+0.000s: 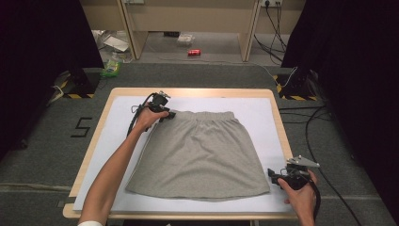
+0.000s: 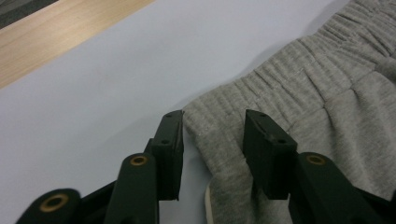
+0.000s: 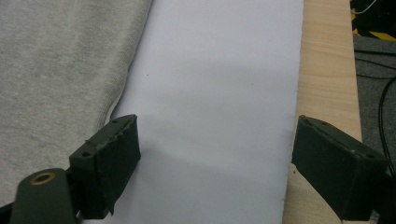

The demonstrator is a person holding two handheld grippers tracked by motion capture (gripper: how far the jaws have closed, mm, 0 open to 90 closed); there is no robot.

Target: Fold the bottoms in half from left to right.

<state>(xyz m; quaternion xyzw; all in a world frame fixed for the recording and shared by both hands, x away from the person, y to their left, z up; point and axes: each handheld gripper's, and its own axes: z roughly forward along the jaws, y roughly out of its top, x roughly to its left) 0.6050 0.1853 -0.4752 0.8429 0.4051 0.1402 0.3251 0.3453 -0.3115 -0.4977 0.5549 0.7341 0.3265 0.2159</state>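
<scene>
Grey skirt lay flat on the white sheet covering the table, waistband at the far edge, hem toward the person; its long axis ran from waistband to hem.

Left gripper sat at the far left corner of the waistband. In the left gripper view that corner lay between the two fingers, one jaw just outside the cloth edge over the sheet, the other over the gathered elastic. A gap showed on both sides of the fabric, so the jaws were part-closed around the corner but not yet pinching it.

Right gripper hovered just off the near right hem corner. In the right gripper view the fingers stood wide apart, nothing between them but bare sheet; the skirt's side edge lay beyond and to the left of the left jaw tip.

Judgement: the left hand was the nearer. It needed only to close; the right had to slide sideways toward the cloth before any grasp.
</scene>
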